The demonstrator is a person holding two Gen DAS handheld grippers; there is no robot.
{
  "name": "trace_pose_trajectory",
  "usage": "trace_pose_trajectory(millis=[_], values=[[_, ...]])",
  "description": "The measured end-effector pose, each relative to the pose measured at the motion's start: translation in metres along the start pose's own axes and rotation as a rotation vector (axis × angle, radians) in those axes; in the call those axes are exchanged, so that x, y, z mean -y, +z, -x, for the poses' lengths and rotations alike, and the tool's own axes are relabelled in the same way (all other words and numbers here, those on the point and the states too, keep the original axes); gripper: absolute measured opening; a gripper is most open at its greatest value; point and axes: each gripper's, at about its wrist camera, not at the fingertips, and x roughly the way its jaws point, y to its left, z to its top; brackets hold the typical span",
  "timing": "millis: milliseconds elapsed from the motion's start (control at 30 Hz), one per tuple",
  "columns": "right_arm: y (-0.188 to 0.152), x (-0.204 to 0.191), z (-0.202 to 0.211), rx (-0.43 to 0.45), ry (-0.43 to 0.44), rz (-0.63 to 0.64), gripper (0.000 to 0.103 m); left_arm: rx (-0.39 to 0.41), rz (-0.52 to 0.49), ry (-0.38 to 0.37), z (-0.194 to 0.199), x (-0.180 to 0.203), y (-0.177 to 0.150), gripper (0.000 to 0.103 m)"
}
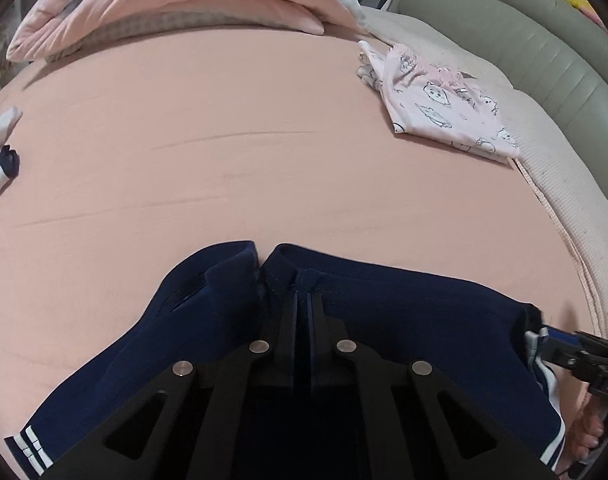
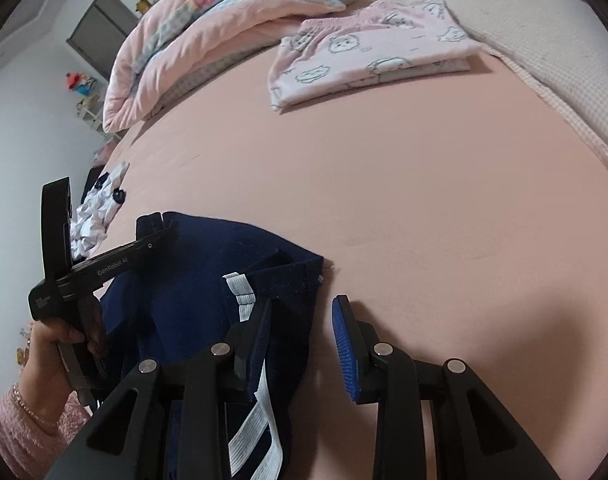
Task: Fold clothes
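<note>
A navy garment with white stripes (image 1: 403, 320) lies on the pink bed sheet (image 1: 244, 160) at the near edge. My left gripper (image 1: 302, 304) is shut on its waistband fold. In the right wrist view the same navy garment (image 2: 192, 304) lies at lower left, and the left gripper (image 2: 152, 236) pinches its far edge. My right gripper (image 2: 302, 320) is open; its left finger rests against the garment's striped corner, its right blue pad (image 2: 343, 352) is over bare sheet. The right gripper also shows at the right edge of the left wrist view (image 1: 555, 340).
A folded pink printed garment (image 1: 443, 108) lies at the far right of the bed, also in the right wrist view (image 2: 367, 56). A pink quilt pile (image 1: 176, 4) lies at the back. White and navy clothes (image 1: 0, 148) lie at the left. A grey headboard (image 1: 523, 32) borders the right.
</note>
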Motion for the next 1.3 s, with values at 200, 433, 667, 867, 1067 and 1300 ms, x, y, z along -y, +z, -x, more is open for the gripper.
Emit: trace_pose_trajectory(millis=[200,433,667,867,1067,1300], values=[[0.004,-0.010,-0.015,0.003,-0.011,0.048,0.030,0.038,0.031,-0.015,0.005,0.003,0.001,0.003],[0.015,0.001,-0.021,0.022,0.027,-0.010,0.030,0.078,0.064,0.011,0.011,0.001,0.003,0.003],[0.009,-0.005,-0.017,0.035,-0.025,0.034,0.014,0.036,-0.041,0.056,0.007,0.012,-0.001,0.005],[0.010,-0.005,-0.017,0.019,-0.021,0.023,0.015,0.051,-0.036,0.076,0.004,0.011,0.003,0.031],[0.008,-0.008,-0.009,0.009,0.028,0.059,0.027,0.049,-0.111,0.076,-0.004,0.019,0.001,0.027],[0.004,-0.009,-0.019,0.010,0.000,0.057,0.006,0.035,-0.146,0.063,-0.014,0.029,0.001,0.005]])
